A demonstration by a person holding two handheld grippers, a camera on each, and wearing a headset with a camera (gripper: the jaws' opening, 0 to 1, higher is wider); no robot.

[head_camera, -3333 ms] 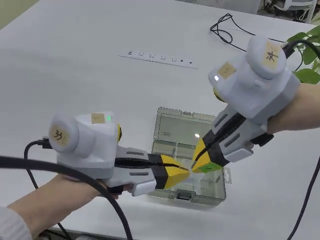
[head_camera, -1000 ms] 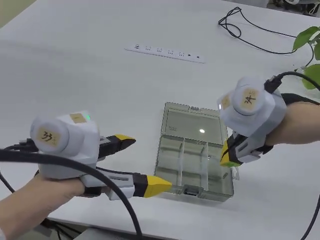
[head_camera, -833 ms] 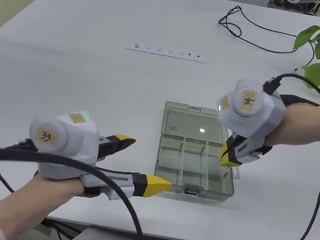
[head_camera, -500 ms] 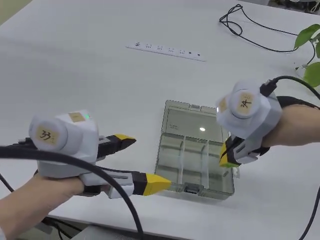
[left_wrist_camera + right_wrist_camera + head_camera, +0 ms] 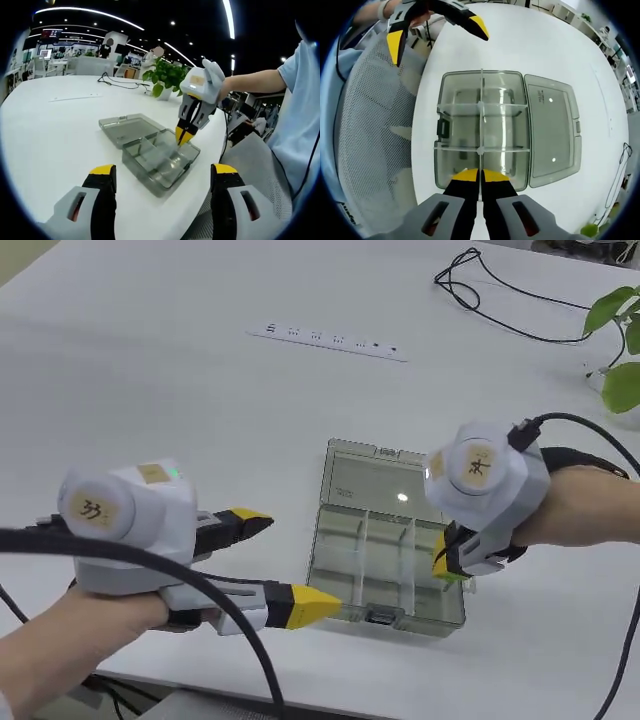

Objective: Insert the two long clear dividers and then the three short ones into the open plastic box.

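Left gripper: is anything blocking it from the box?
Nothing visible. The open left gripper is beside the box, only bare table between. The right gripper holds a divider at the box's other side.

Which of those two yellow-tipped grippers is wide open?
The left gripper, beside the clear plastic box, jaws spread wide. The right gripper is pinched shut on a thin clear divider over the box.

We find the box [image 5: 370, 550] blocked at its right wall by the right gripper [image 5: 442, 568], pinched on a clear divider [image 5: 481, 125]; the left gripper [image 5: 290, 562], jaws spread, stands just off its left front corner. Open table [image 5: 150, 370] runs back to the power strip [image 5: 325, 342].
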